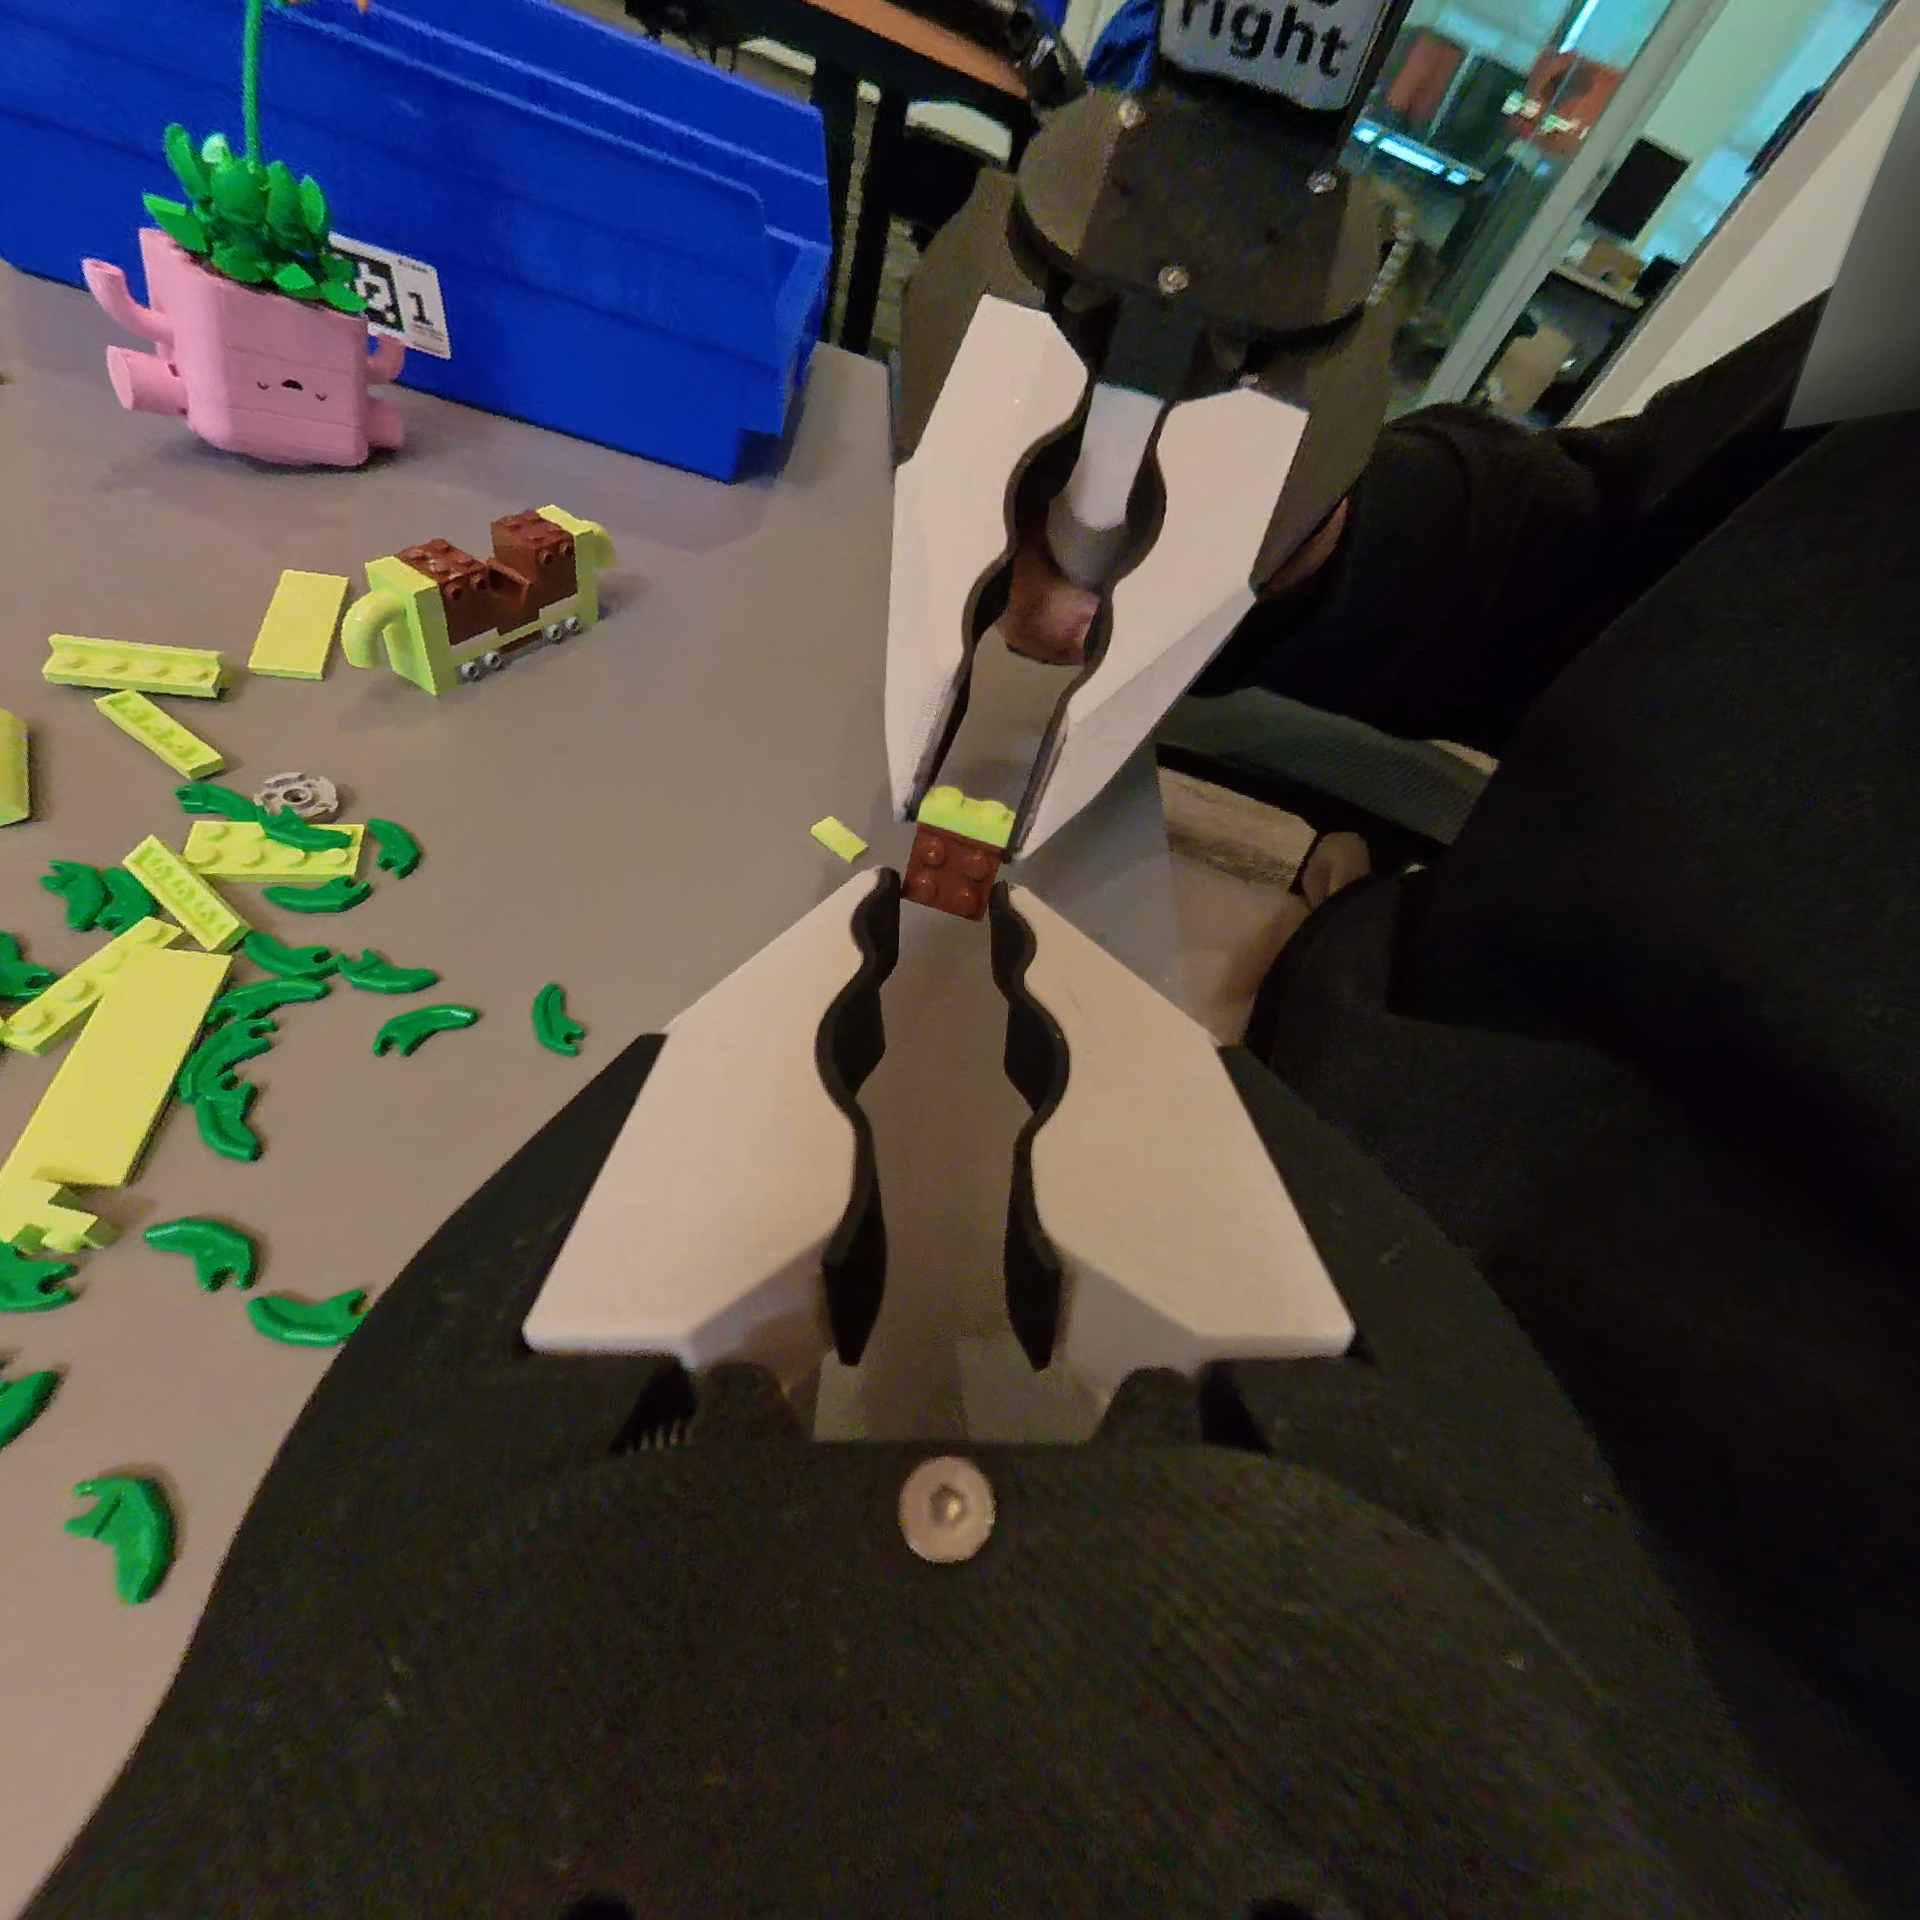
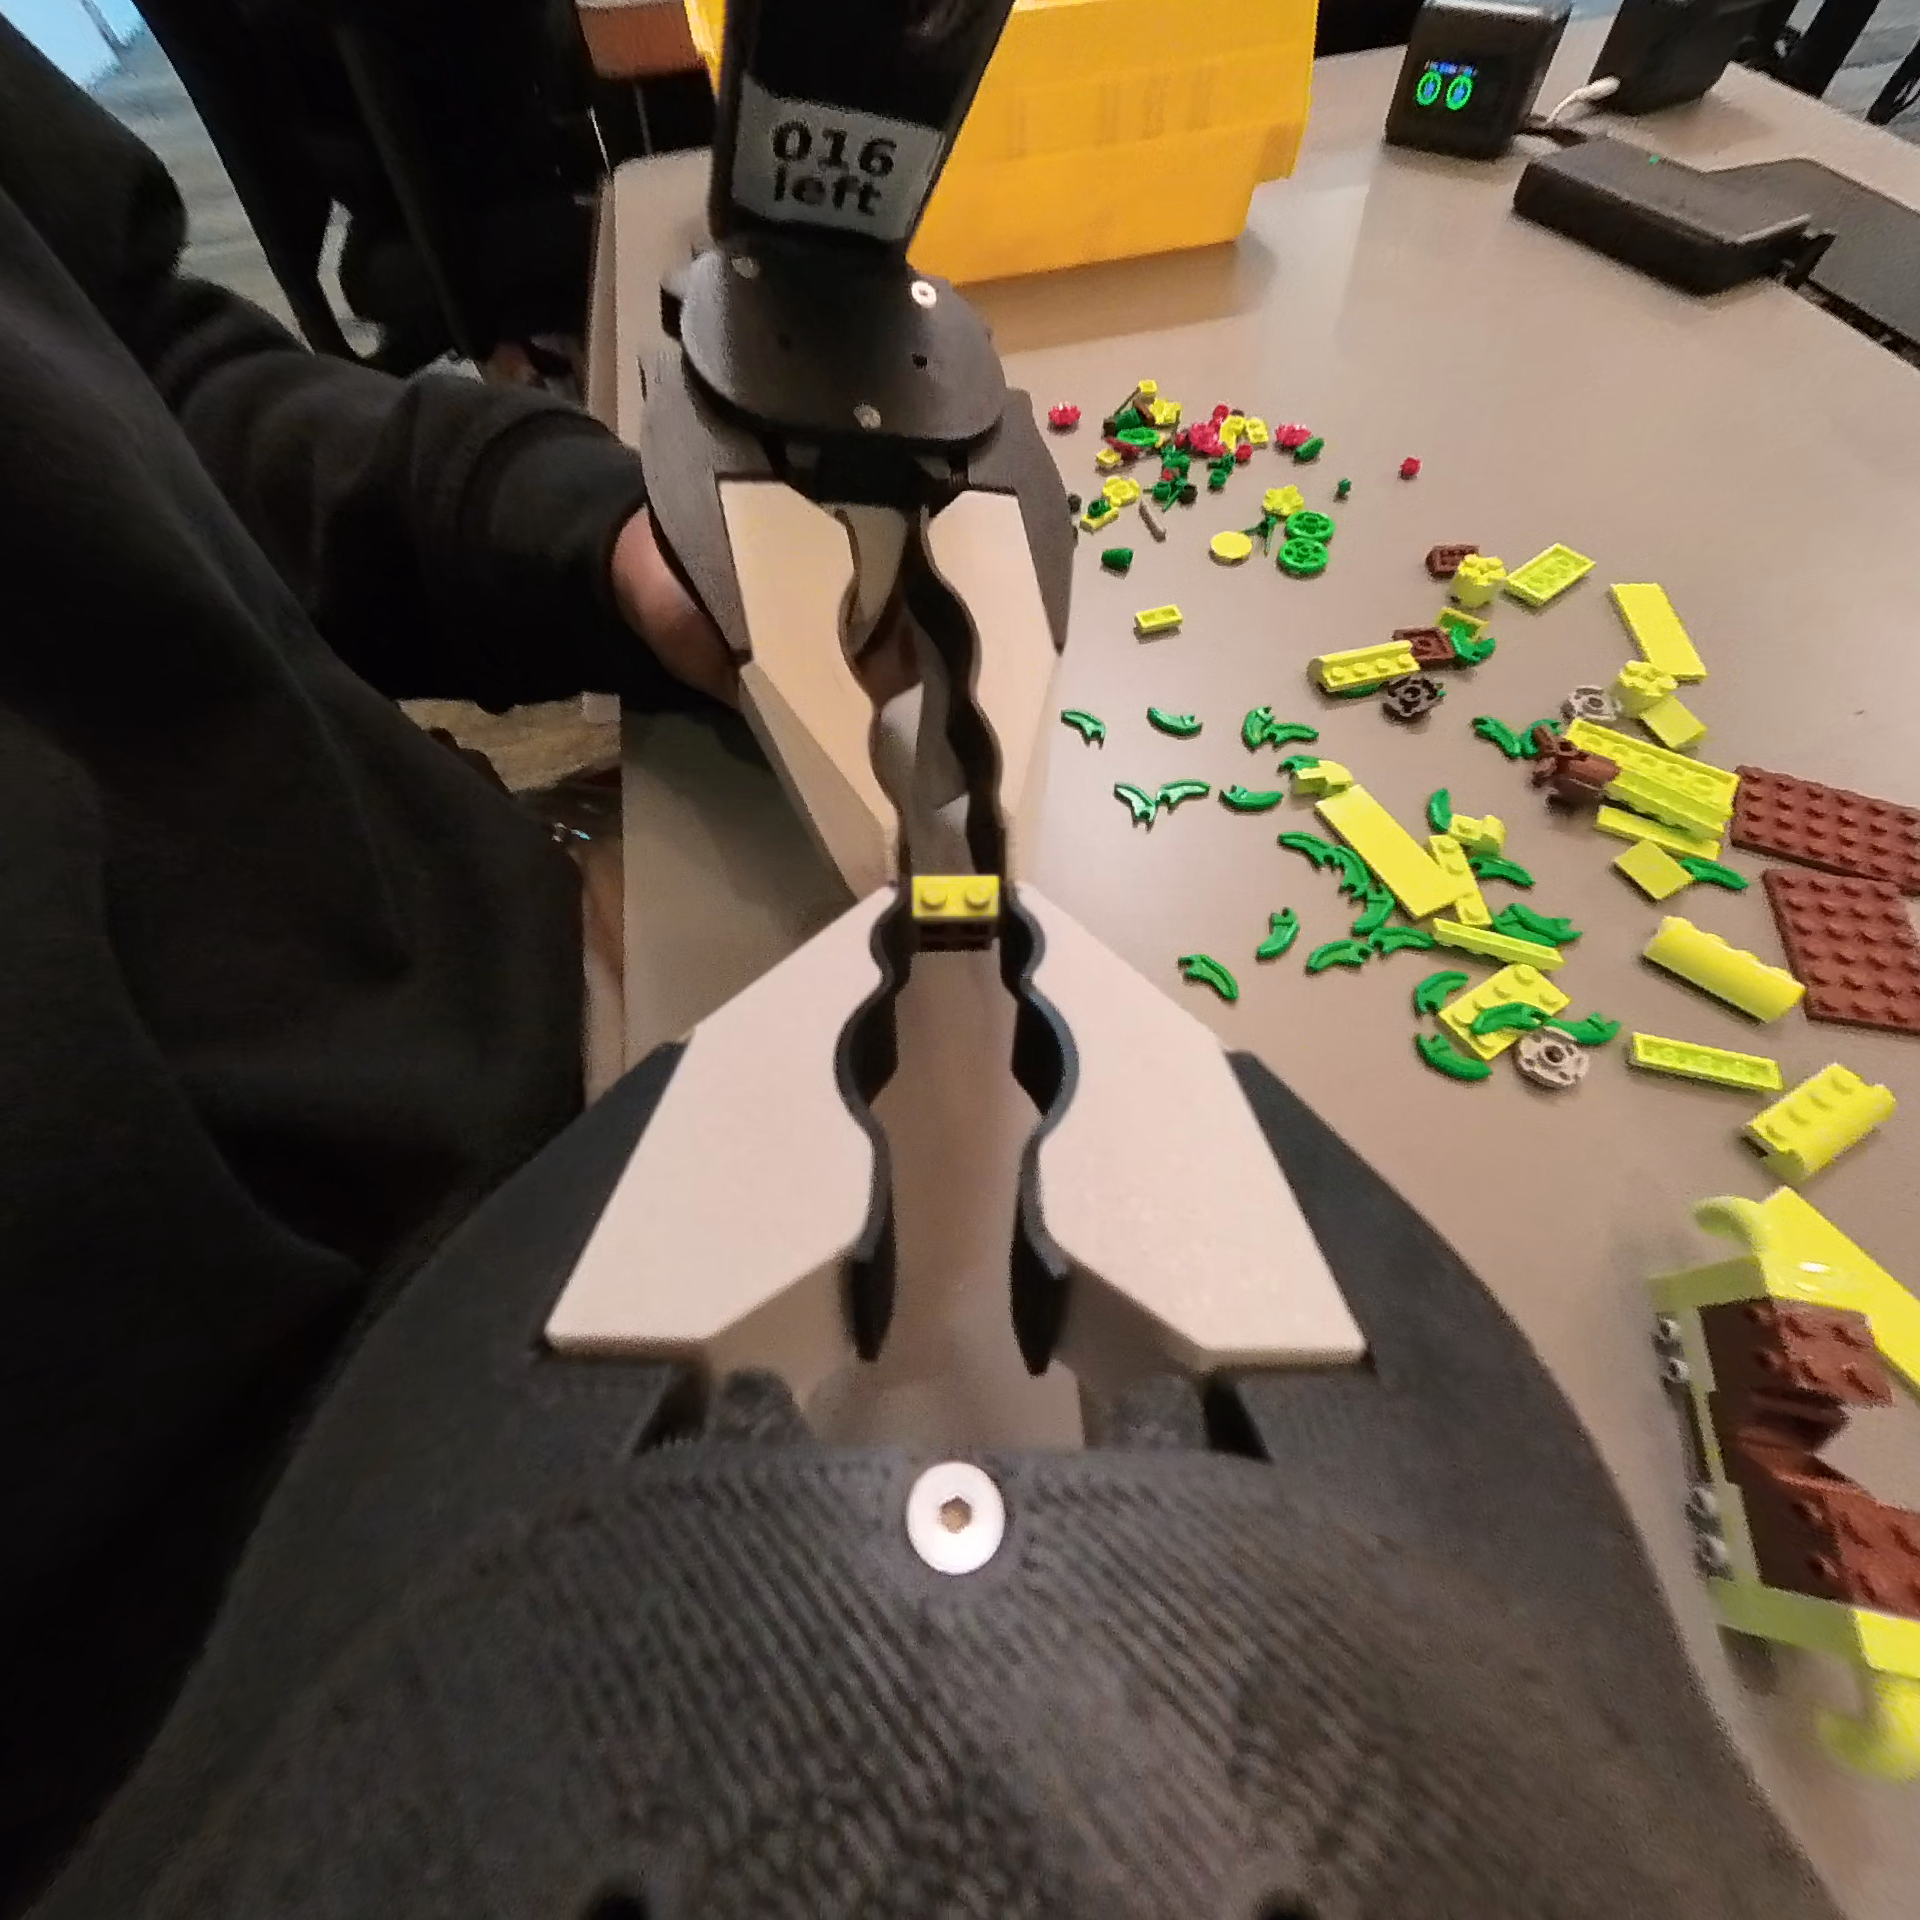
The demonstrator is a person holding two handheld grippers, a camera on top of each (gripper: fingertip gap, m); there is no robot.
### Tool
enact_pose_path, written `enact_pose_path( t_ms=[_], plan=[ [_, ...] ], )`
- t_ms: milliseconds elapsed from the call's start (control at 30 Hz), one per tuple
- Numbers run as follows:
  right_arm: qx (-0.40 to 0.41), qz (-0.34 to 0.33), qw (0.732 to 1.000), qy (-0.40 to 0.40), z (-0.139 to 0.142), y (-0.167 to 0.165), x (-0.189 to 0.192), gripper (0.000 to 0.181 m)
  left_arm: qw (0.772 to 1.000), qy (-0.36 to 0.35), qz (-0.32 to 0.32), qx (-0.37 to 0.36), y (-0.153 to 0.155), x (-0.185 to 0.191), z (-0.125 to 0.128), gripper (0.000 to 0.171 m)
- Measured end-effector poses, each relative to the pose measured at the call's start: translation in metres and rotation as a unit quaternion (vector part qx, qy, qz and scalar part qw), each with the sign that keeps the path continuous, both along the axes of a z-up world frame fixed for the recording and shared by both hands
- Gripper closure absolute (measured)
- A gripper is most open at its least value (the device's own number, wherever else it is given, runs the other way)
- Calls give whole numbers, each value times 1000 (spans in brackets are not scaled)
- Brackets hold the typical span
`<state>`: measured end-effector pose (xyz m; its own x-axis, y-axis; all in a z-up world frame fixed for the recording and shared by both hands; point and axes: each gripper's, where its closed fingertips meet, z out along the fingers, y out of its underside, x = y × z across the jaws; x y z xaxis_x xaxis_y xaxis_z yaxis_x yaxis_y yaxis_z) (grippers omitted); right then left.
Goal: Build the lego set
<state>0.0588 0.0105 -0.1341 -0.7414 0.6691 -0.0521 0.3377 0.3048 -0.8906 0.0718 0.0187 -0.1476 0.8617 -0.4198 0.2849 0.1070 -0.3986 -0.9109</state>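
Note:
My left gripper (image 1: pixel 943 899) reaches from the bottom of the left wrist view and is shut on a small brown brick (image 1: pixel 951 878). My right gripper (image 1: pixel 971 821) comes down from the top of that view, tip to tip with the left one, and is shut on a small lime plate (image 1: pixel 971 808) that touches the brown brick. In the right wrist view my right gripper (image 2: pixel 951 914) holds the lime plate (image 2: pixel 954 896) with the brown brick (image 2: pixel 951 938) against it. The left gripper (image 2: pixel 954 862) meets it from above. Both are held in the air over the grey table's edge (image 2: pixel 727 831).
A part-built lime and brown model (image 1: pixel 488 597) lies on the table (image 1: pixel 644 748). Loose green leaves (image 1: pixel 421 1029), lime plates (image 1: pixel 114 1081) and brown plates (image 2: pixel 1839 883) are scattered about. A pink pot with a plant (image 1: pixel 260 353), blue bins (image 1: pixel 520 208) and a yellow bin (image 2: pixel 1101 135) stand behind. My two grippers' fingertips are within a few centimetres of each other.

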Motion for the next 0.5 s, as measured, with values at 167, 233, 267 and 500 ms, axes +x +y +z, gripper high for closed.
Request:
enact_pose_path(
  t_ms=[167,233,267,500],
  plan=[
    [72,5,997,-27,-25,14,0,167,999,4,22,-23,3,-7,-8,138],
    [108,9,993,-51,-39,21,2,167,999,-4,26,-22,3,-10,-7,137],
    [124,12,990,-59,-45,24,3,167,999,-7,27,-24,3,-11,-7,137],
    [166,26,983,-79,-64,32,6,167,999,-6,25,-32,3,-10,-9,137]
  ],
)
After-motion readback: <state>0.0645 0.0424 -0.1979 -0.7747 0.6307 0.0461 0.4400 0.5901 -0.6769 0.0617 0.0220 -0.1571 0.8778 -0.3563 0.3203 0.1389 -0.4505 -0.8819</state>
